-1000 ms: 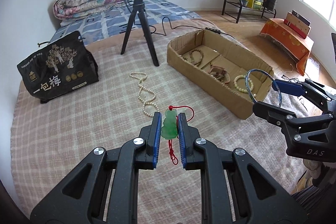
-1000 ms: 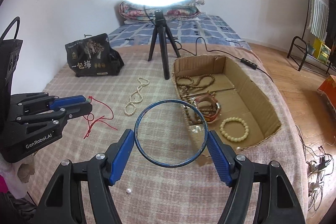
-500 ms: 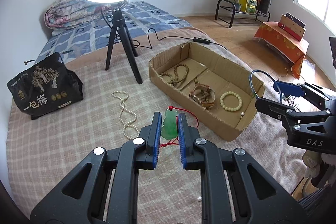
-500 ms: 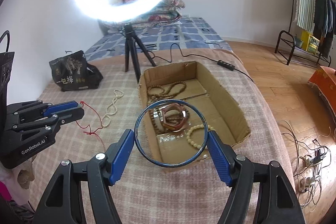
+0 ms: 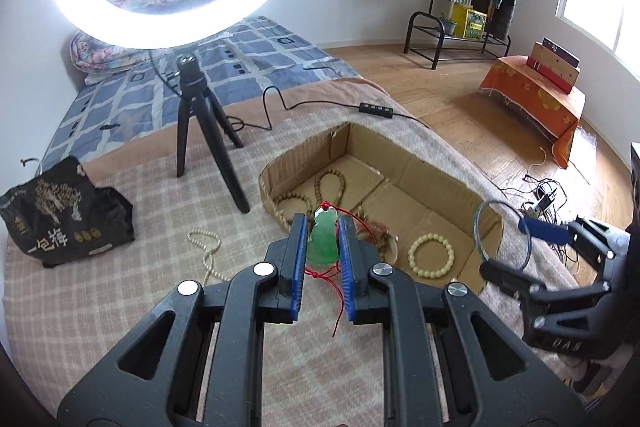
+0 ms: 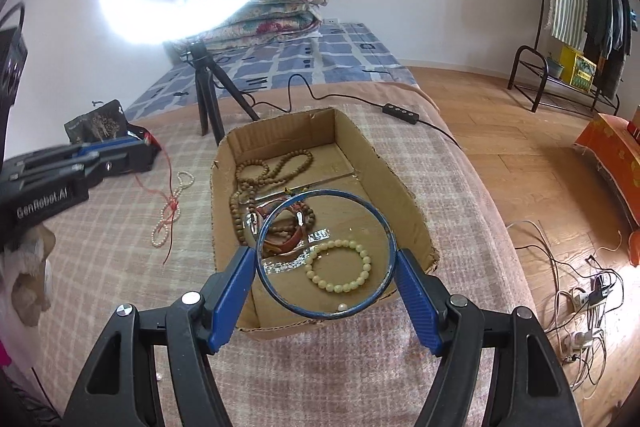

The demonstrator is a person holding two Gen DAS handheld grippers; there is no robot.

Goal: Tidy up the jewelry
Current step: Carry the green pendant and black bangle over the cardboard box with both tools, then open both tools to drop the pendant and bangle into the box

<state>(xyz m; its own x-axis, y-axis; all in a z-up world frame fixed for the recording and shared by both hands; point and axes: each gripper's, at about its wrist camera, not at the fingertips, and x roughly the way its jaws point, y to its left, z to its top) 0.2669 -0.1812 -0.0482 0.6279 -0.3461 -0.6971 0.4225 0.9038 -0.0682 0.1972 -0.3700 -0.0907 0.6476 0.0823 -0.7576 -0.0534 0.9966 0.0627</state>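
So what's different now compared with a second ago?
Both grippers have carried their loads toward the cardboard box. The right gripper, clamped on the blue ring, now hangs over the box's near end. The left gripper has brought the green pendant up to the box's near wall. Neither grip changed; nothing was let go. The pearl necklace and the beads in the box lie as before.

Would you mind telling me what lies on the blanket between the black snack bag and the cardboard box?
In the left wrist view, the pearl necklace and the tripod lie between the black snack bag and the cardboard box.
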